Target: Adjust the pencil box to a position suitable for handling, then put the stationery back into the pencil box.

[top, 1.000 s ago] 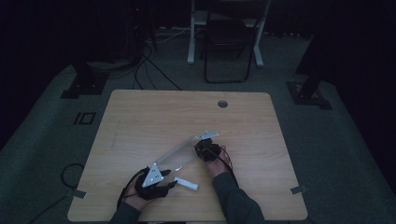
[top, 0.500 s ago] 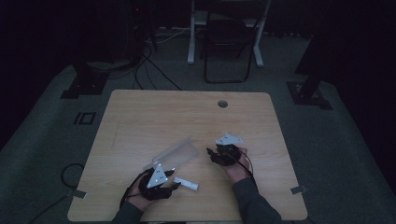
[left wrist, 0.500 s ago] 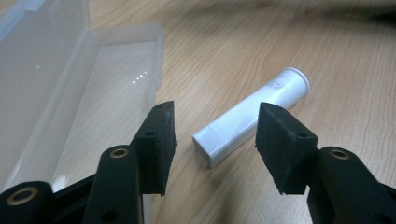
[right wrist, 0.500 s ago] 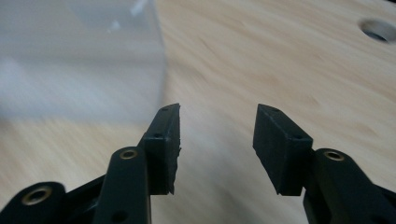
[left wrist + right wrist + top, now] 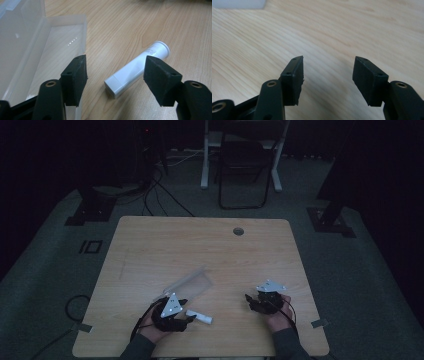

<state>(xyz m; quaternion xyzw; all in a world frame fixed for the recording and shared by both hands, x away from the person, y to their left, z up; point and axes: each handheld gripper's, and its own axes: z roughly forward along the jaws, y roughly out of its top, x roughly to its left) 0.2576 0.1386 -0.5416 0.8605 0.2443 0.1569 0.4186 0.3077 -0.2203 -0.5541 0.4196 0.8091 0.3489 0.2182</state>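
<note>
— Two sets of fingers, both apart, nothing pinched. Left gripper (image 5: 186, 316) low at the near edge of the tabletop (image 5: 150, 245); right gripper (image 5: 250, 301) well off to the right over bare wood.

— Just been opening, both. Anything between the left fingers (image 5: 75, 77)?

— White tube (image 5: 136, 71), flat on the wood in the gap, untouched by either pad. Seen from above, just right of the left gripper (image 5: 199, 316).

— Long axis?

— Slanted across the gap in the left gripper view: square end near and toward the middle, round capped end farther off, up beside the right-hand pad. Not square to the fingers, so probably a small twist of the wrist before closing.

— And the clear box (image 5: 50, 40)?

— Open, touching the left-hand pad's side, lid raised behind it. Beyond the left gripper in the high view (image 5: 190, 282).

— Nearer hand?

— Left, by far. Right fingers (image 5: 292, 80) wide over empty grain, well apart from the tube.
</note>
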